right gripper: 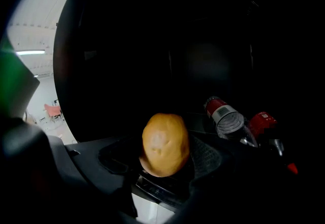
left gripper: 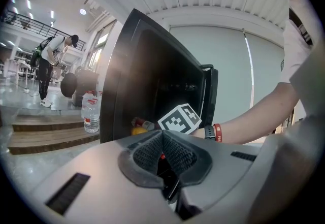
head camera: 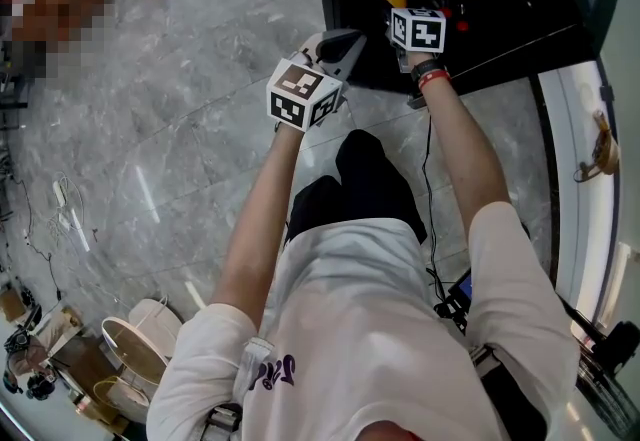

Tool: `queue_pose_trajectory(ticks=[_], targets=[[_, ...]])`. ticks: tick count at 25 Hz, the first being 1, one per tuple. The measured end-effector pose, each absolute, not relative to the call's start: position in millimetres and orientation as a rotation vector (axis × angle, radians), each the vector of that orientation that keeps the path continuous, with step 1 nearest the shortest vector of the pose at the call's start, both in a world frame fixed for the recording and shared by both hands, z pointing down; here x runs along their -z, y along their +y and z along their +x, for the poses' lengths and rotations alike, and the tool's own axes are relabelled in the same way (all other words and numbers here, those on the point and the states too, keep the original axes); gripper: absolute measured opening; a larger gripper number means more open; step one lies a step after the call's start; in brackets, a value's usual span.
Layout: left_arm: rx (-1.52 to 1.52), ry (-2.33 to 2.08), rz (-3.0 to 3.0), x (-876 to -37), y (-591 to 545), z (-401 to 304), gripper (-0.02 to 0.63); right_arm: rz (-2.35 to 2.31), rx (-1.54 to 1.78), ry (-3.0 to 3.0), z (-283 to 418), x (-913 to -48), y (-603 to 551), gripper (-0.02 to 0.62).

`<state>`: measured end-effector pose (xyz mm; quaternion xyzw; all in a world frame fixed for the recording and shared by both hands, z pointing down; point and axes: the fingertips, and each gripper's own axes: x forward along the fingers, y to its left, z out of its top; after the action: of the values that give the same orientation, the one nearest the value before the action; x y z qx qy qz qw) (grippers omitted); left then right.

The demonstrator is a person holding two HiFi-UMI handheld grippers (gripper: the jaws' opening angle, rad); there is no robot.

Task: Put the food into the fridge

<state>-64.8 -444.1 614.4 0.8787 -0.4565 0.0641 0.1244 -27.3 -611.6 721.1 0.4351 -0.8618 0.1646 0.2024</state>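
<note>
Dimpled oval fruit (right gripper: pixel 165 142), ribbed right tongs (right gripper: pixel 165 161)

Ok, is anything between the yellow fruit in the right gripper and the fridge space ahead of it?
Nothing visible straight ahead. The right gripper holds the yellow fruit inside the dark fridge. Two bottles lie to its right, apart from it. The back is too dark to judge.
</note>
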Motion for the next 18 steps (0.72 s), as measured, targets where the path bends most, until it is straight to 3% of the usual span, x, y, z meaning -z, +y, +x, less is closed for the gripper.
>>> queue_pose_trajectory(ticks=[18], targets=[[-0.156, -1.365, 2.535, -612, -442, -71, 0.018, 1.255, -0.439, -2.369, -34, -737, -633, 0.337]])
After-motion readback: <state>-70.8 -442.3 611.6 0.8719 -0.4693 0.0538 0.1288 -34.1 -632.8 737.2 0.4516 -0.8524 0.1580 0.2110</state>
